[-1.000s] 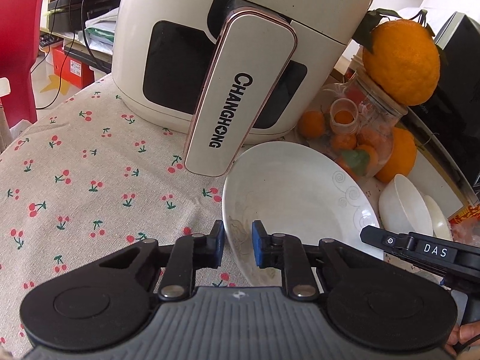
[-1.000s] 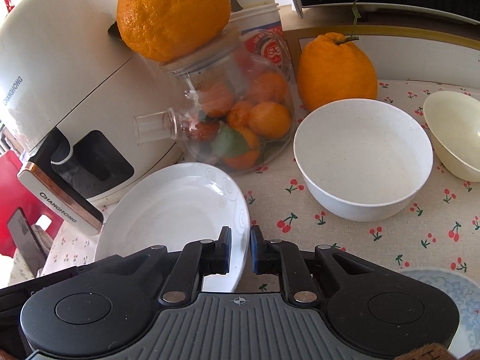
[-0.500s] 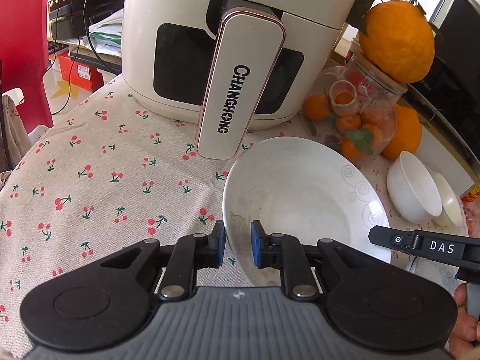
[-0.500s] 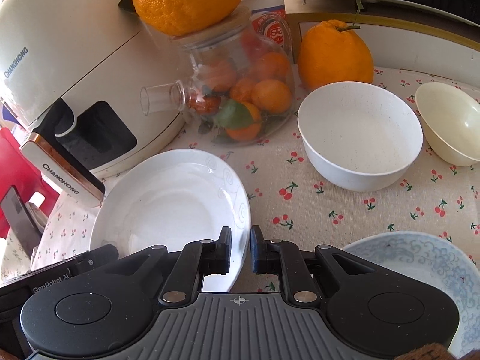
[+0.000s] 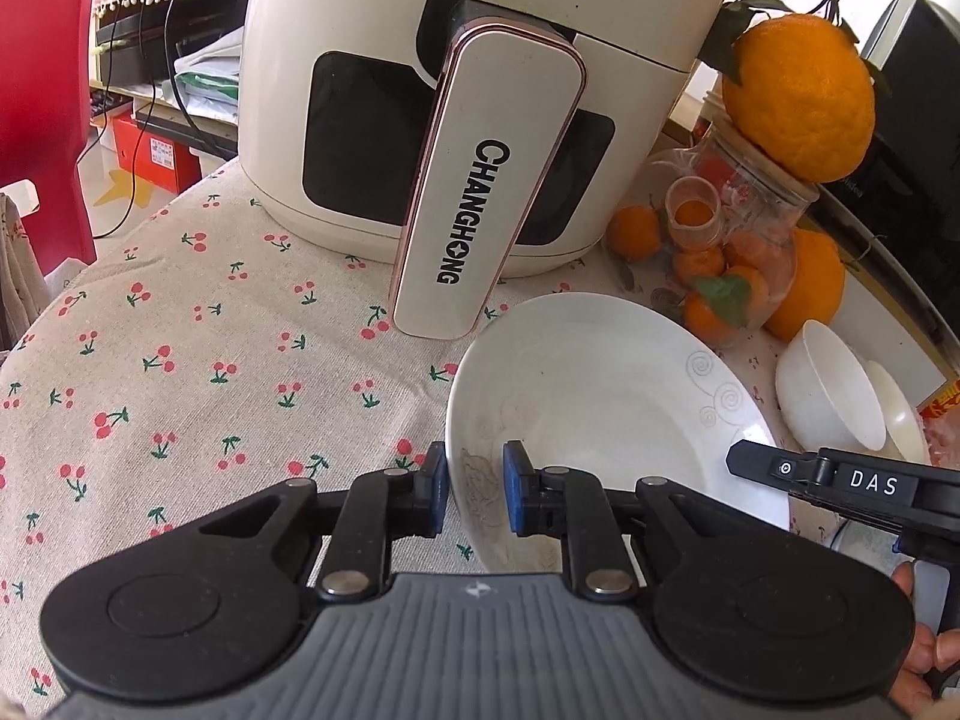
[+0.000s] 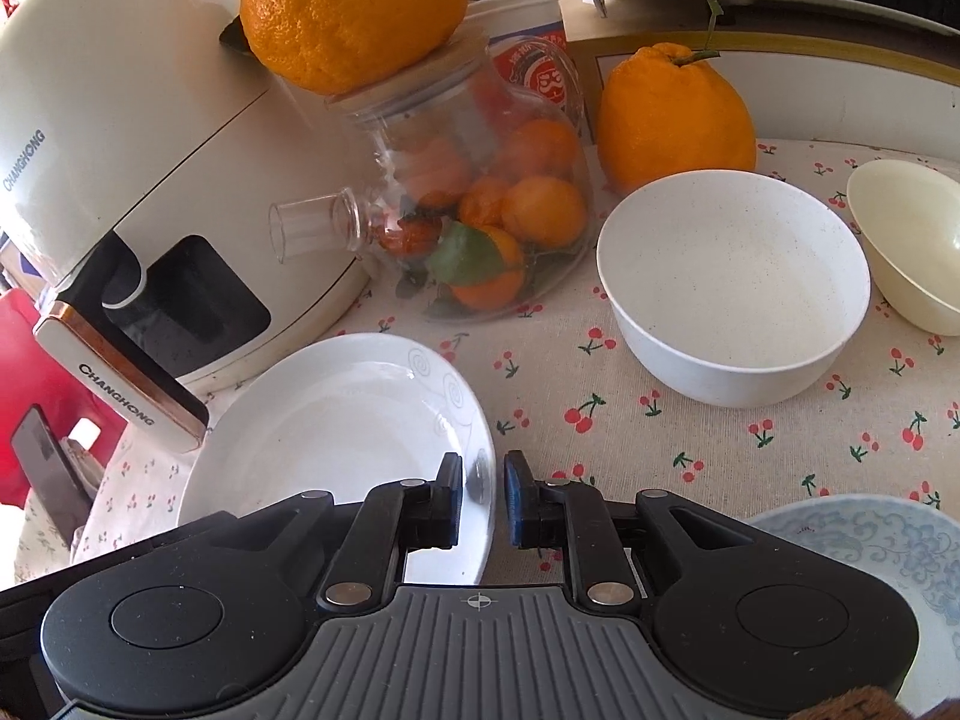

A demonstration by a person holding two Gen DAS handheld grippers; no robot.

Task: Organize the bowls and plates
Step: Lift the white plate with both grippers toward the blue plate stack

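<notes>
Holding the white plate (image 5: 600, 402) by its rim on both sides, near the air fryer (image 5: 420, 90), the left tongs (image 5: 474, 495) pinch tight while the right tongs (image 6: 483, 501) have just been opening, so move slowly and level.

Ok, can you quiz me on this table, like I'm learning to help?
1. True or false: a big orange sits on top of the glass jar.
2. Which lies nearest the air fryer's handle? A white plate; B cream bowl; C microwave.
3. What is between the left gripper's pads?
Key: 1 true; 2 A; 3 the white plate's rim.
</notes>
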